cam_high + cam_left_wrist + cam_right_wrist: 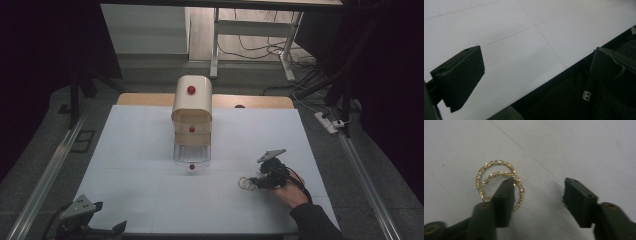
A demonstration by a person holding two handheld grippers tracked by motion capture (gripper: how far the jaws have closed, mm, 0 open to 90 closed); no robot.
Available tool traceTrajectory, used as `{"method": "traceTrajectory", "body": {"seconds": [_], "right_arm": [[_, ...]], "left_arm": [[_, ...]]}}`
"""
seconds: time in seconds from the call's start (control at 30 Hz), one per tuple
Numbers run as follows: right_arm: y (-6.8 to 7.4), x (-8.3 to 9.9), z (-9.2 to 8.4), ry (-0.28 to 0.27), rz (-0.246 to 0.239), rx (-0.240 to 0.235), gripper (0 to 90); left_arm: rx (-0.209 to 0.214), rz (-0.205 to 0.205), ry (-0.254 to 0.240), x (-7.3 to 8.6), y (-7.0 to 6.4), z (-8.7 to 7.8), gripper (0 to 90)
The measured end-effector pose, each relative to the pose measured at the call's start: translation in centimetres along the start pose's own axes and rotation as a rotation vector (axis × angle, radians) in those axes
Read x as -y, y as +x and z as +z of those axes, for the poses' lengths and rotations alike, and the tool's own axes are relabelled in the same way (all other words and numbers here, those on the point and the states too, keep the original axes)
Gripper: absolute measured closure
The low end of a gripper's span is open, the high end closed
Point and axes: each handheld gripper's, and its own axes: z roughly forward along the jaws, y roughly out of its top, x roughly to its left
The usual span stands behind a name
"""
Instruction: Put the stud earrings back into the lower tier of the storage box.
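1. We hold the right gripper (537, 195) low over the white table (150, 200), jaws partly apart, holding nothing.
2. The gold hoop earrings (499, 182) lie just beside its left jaw.
3. Our left gripper (87, 220) rests at the table's near edge, jaws apart, holding nothing.

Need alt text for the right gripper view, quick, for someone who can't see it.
Two gold twisted hoop earrings lie overlapping on the white table, partly behind one black jaw of the right gripper. The jaws stand apart with bare table between them, gripping nothing.
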Motion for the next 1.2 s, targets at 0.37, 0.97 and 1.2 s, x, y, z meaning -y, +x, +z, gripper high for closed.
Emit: {"method": "traceTrajectory", "body": {"seconds": [0.37, 0.97, 1.2], "right_arm": [[0.3, -0.8, 0.4, 0.07, 0.026, -0.058, 87.4], [0.4, -1.8, -1.3, -0.045, 0.087, -0.114, 87.4], [1.0, -2.9, -2.3, -0.103, 0.085, -0.149, 87.4]], "left_arm": [[-0.004, 0.002, 0.0, 0.0, 0.0, 0.0, 0.0], [0.002, -0.003, 0.001, 0.0, 0.0, 0.0, 0.0], [0.022, -0.004, -0.012, 0.0, 0.2, -0.1, 0.0]]}}
